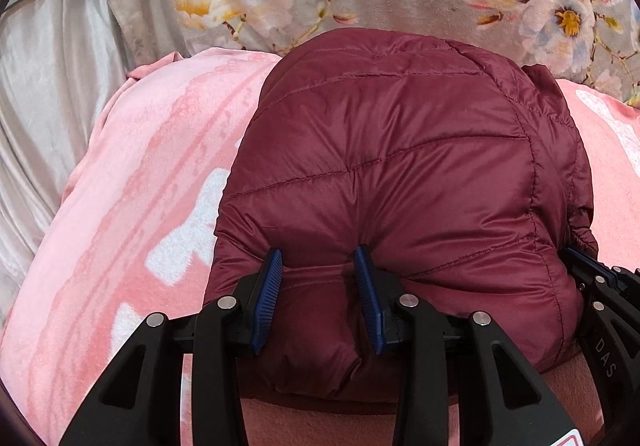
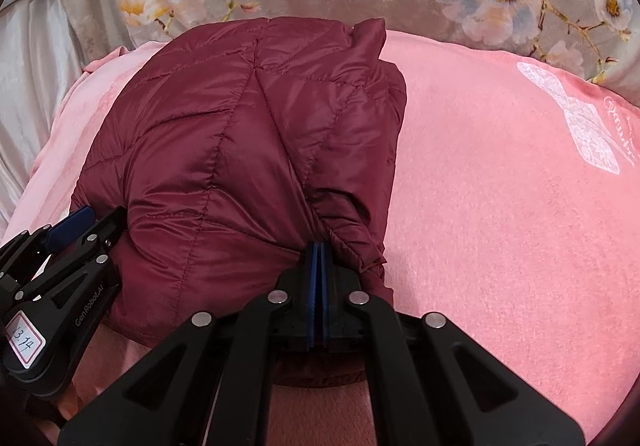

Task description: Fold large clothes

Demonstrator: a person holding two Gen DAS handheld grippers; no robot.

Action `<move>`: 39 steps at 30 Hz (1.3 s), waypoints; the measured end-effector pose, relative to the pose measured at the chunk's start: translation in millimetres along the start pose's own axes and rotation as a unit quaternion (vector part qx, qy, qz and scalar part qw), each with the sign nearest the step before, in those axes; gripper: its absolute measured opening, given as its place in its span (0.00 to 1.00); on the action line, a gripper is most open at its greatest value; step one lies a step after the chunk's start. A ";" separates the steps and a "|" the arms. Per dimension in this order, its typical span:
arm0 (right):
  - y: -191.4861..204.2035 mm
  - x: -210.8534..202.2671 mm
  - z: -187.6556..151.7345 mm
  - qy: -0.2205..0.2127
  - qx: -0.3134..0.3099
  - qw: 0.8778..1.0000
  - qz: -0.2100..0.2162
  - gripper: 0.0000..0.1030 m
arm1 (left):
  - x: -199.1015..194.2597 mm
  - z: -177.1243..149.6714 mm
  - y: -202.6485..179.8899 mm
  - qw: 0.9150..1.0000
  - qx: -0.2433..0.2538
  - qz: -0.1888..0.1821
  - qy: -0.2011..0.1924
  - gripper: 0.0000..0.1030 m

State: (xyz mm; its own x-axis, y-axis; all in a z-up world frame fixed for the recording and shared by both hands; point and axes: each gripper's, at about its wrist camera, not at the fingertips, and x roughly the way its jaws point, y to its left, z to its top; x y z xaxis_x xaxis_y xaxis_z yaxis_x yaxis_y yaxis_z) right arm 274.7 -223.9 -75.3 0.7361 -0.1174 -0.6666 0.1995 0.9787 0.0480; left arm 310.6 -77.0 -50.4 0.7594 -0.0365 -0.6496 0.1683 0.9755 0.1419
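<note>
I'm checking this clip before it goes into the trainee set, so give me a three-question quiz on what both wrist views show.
1. True or false: the maroon puffer jacket lies folded into a compact bundle on the pink blanket.
2. Which gripper has its blue pads pressed together on a pinch of jacket fabric?
A. left gripper
B. right gripper
C. neither
3. Fill in: behind the pink blanket lies a grey cloth printed with ____.

Key:
1. True.
2. B. The left jaws stand apart, pads pressing a thick fold of the jacket's near edge.
3. Flowers.
</note>
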 end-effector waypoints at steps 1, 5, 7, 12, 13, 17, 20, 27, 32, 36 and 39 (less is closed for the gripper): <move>0.2 0.0 0.1 0.000 0.000 1.000 -0.001 0.00 | 0.3 0.0 0.3 1.000 0.000 -0.001 0.000 0.33; 1.2 -0.2 0.3 0.001 -0.002 1.000 -0.003 0.00 | 0.7 -0.2 0.6 1.000 -0.002 -0.002 0.000 0.33; 1.4 -0.2 0.2 0.001 -0.002 1.000 -0.003 0.00 | 0.7 -0.3 0.5 1.000 -0.002 -0.001 0.000 0.33; 1.7 -0.2 0.5 0.002 -0.003 1.000 -0.003 0.00 | 1.1 -0.4 -0.1 1.000 -0.001 0.000 0.000 0.33; 1.5 -0.2 0.4 0.002 -0.002 1.000 -0.003 0.00 | 1.1 -0.5 -0.2 1.000 -0.001 0.000 0.000 0.33; 1.5 -0.3 0.6 0.002 -0.003 1.000 -0.003 0.00 | 1.5 -0.6 -0.6 1.000 -0.001 -0.001 0.000 0.33; 1.4 -0.4 1.0 0.003 -0.003 1.000 -0.003 0.00 | 1.3 -0.6 -1.8 1.000 0.000 0.003 0.000 0.33; -3.8 -21.8 -2.8 -0.019 0.008 1.000 -0.002 0.02 | -11.3 -3.3 9.3 1.000 -0.022 -0.016 -0.015 0.37; -2.0 -82.5 -40.6 -0.058 0.003 0.998 0.001 0.64 | -67.7 -42.4 12.8 0.999 -0.014 -0.011 -0.048 0.88; 0.0 -107.4 -79.0 -0.054 -0.008 0.998 -0.015 0.85 | -97.6 -73.3 12.2 0.998 -0.006 -0.024 -0.049 0.88; -9.4 -132.8 -102.6 -0.065 0.026 0.998 -0.007 0.94 | -115.6 -91.8 10.9 0.998 -0.002 -0.025 -0.049 0.88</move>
State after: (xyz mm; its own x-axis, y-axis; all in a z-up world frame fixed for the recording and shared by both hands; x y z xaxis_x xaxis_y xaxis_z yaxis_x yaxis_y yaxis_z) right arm 108.8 -200.2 -63.5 0.8101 -0.1554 -0.5653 0.2409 0.9673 0.0793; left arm 167.0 -42.2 -42.3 0.8078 -0.1060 -0.5798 0.2049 0.9728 0.1077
